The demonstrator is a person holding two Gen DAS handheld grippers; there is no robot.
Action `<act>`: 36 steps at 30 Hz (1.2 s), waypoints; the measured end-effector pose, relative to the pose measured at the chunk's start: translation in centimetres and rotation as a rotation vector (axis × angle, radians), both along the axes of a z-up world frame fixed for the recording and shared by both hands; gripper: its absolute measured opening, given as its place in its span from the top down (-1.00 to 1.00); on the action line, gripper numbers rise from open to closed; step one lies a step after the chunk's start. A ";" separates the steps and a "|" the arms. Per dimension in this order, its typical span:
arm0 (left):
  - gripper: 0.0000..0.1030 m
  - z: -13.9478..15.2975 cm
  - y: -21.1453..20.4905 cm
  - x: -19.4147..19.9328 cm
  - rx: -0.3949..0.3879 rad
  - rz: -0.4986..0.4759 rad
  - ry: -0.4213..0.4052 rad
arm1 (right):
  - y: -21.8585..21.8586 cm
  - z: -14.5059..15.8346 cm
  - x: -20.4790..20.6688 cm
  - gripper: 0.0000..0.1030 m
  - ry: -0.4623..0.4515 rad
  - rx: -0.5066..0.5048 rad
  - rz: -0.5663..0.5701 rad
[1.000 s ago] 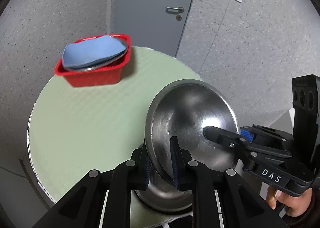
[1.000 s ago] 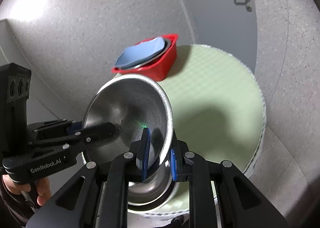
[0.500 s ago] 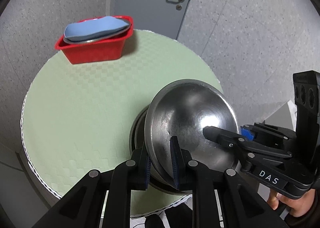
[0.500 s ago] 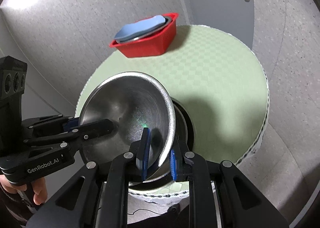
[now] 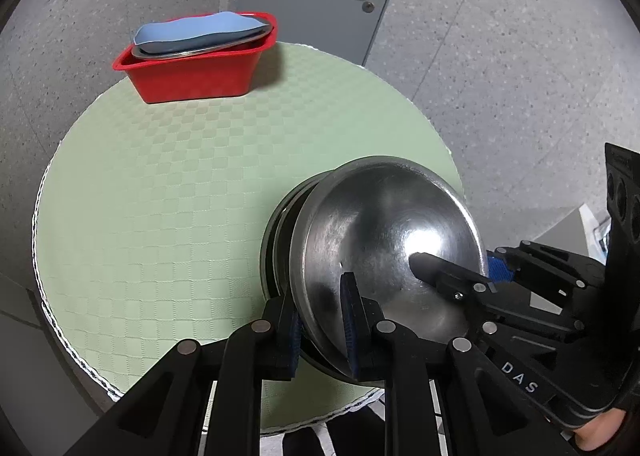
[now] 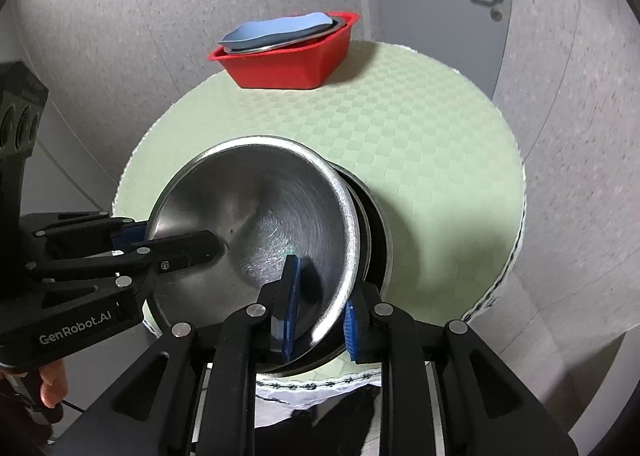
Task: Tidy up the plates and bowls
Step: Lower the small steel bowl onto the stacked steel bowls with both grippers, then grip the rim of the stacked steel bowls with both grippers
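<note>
We gripped the brushed, round stainless-steel bowl [image 5: 384, 244] by its rim, tilted over a darker metal bowl [image 6: 378, 232] at the near edge of the pale-green checkered round table [image 5: 180, 183]. Our left gripper [image 5: 320, 320] stayed clenched on the rim; our right gripper [image 6: 318, 306] was opening, rim between its blue pads. Farther back sat a glossy red plastic tub [image 5: 196, 67] holding steel plates and a blue plate [image 5: 196, 31].

My table [image 5: 168, 183] fills the middle of both views. At its far edge, upper frame, sits the tub [image 5: 196, 71] with plates [image 5: 200, 49] stacked in it. Near the lower edge, the bowl [image 5: 384, 240] tilts into another bowl [image 6: 376, 232] beneath it, between my two tongs.
</note>
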State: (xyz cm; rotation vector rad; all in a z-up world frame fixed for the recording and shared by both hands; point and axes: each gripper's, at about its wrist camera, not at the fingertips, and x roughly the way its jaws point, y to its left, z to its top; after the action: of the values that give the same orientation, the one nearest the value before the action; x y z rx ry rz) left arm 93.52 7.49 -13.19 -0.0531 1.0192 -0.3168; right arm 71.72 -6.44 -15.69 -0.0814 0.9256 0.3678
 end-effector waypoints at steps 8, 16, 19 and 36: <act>0.54 -0.1 -0.1 -0.8 -0.011 0.003 -0.018 | 0.4 0.2 -0.6 0.34 -0.020 -0.025 0.014; 0.14 0.4 0.7 -1.7 -0.013 0.028 -0.058 | 0.0 0.7 -1.2 0.25 -0.048 -0.029 -0.009; -0.15 0.2 1.5 -1.9 -0.029 0.051 -0.066 | -0.5 0.8 -1.4 0.10 -0.054 -0.022 -0.028; -0.75 -0.7 3.8 -4.9 -0.069 0.160 -0.116 | -5.1 0.8 -2.1 -0.37 -0.025 0.197 -0.186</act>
State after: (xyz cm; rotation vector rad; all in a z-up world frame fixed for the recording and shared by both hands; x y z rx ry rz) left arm 88.63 11.27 -13.86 -0.1755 0.8833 -0.2063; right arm 69.67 -11.57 -14.84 0.1792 0.8606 0.2829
